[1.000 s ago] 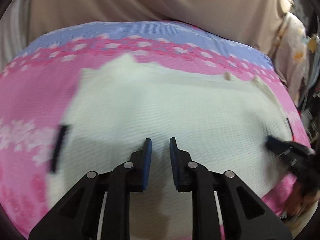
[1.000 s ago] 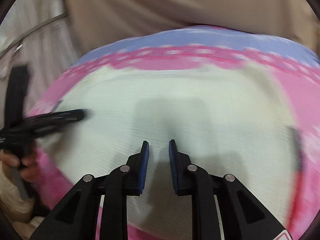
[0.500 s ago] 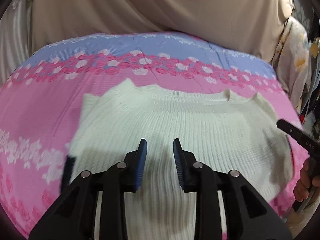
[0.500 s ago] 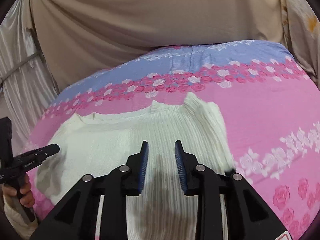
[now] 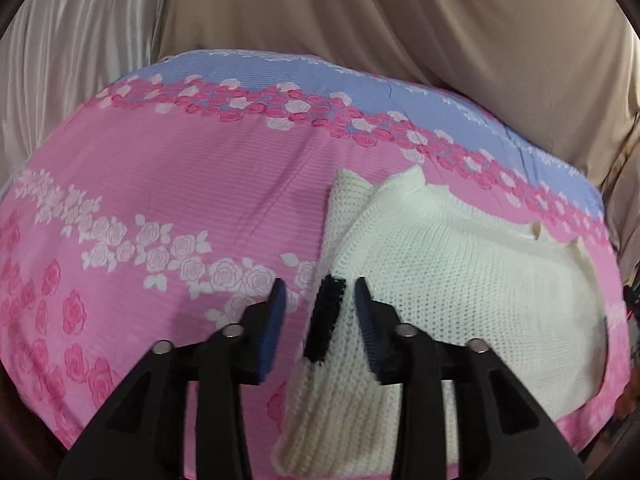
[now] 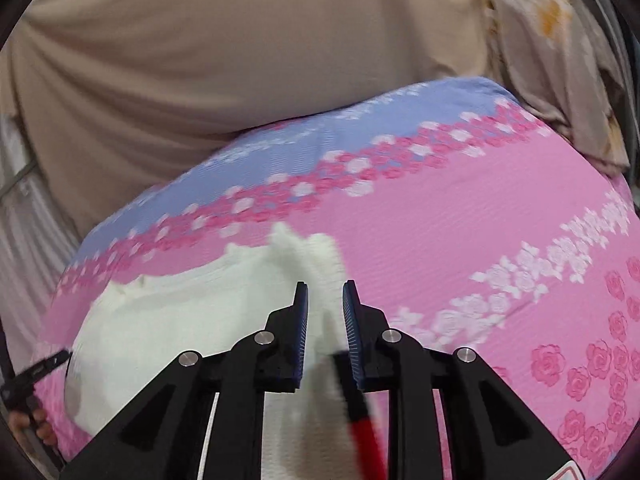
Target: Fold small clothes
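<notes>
A white knit sweater (image 5: 460,292) lies flat on the pink rose-print bedspread (image 5: 168,184). My left gripper (image 5: 320,292) hangs over the sweater's left edge. Its jaws are opening, and a black band (image 5: 325,316) on that edge shows in the gap, with neither pad pressing on it. In the blurred right wrist view the sweater (image 6: 168,320) fills the lower left. My right gripper (image 6: 325,300) is over its right edge with jaws closing. White knit and a black-and-red strip (image 6: 356,404) show between the fingers, untouched. The left gripper (image 6: 38,368) appears at the far left.
The bedspread has a blue band (image 5: 360,80) along its far side. Beige drapes (image 5: 400,12) hang behind the bed, with pale satin curtain (image 5: 76,52) to the left. A flowered cloth (image 6: 560,60) hangs at the right. A hand (image 6: 36,424) holds the left gripper.
Both grippers have lifted and swung outward from the sweater's middle, the left to its left edge, the right to its right edge. The left jaws have widened.
</notes>
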